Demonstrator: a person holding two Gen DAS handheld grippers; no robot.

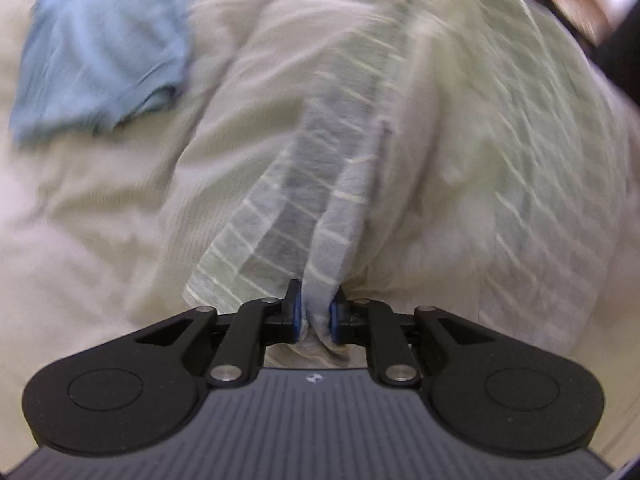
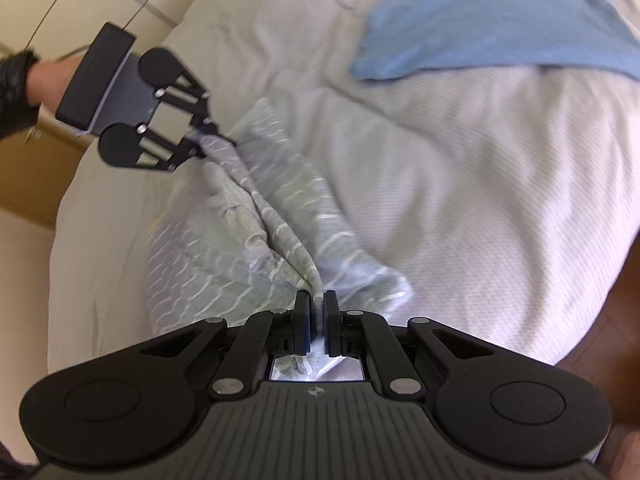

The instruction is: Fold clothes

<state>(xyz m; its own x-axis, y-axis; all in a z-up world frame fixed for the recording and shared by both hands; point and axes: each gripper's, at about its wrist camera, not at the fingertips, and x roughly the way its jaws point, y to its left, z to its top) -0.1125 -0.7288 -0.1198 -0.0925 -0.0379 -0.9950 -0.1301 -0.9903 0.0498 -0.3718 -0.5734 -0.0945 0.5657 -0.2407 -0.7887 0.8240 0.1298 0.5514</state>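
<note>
Pale, quilted bedding [image 2: 460, 168] covered the bed and filled both views, with light wood panelling visible beyond its far edge in the right wrist view. On this bedding lay a blue garment [image 2: 492, 20], set well apart from the work in hand and not touched by either tool. Nearer lay the task's thing, a grey-green striped garment [image 2: 280, 216], gathered into a loose, twisted band on the bedding and stretched between the two tools, so that its long axis ran from one tool to the other; in the right wrist view it pointed from bottom centre up and to the left. Its looser part spread onto the bedding beside that band. The left tool [image 1: 314, 314] pinched one bunched end of the striped cloth between its blue pads, which stood only narrowly apart with fabric filling the gap. The right tool [image 2: 318, 320] likewise pinched the other end, its jaws nearly together on a thin fold. A hand [image 2: 48, 76] carried the left tool. Judged from this, the step in hand was carrying or laying out the garment before folding; the next move would call for spreading the cloth flat, keeping both ends pinched and taut.
</note>
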